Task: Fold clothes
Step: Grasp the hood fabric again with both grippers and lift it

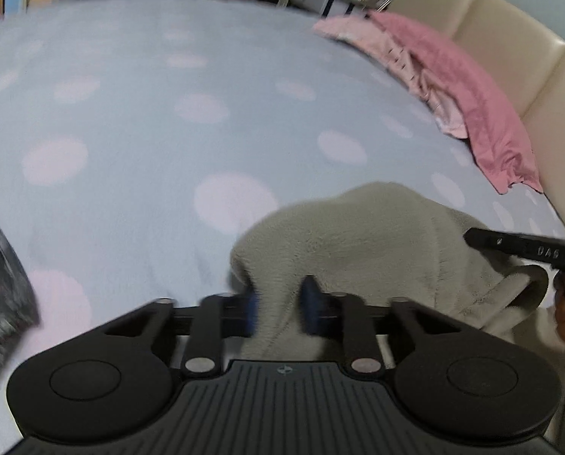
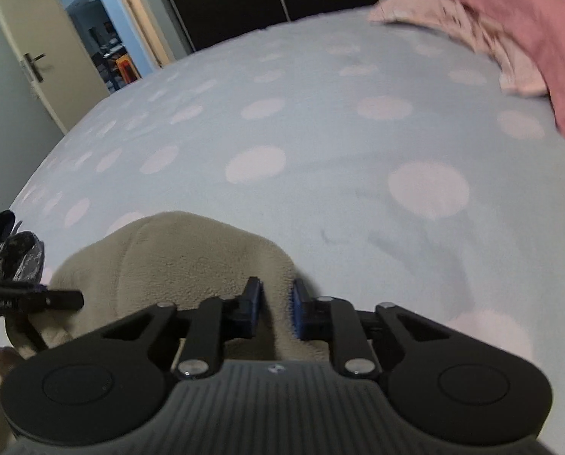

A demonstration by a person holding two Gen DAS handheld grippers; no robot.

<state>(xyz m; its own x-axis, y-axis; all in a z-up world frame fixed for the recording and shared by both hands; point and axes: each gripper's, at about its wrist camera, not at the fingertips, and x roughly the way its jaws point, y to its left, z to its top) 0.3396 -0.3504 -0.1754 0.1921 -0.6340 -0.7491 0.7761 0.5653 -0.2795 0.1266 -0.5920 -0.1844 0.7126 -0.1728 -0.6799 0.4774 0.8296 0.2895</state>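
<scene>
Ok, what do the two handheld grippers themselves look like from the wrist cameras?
The left gripper and right gripper match: black linkage arms with silver pivot pins, blue pads on the fingers, two round black discs, and a ribbed grey body with a small emblem. White lettering marks each gripper's side.

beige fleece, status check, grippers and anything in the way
Left gripper and right gripper both shut on beige fleece. Fleece bunched on dotted bedspread. Pink clothes lie apart, not blocking.
</scene>
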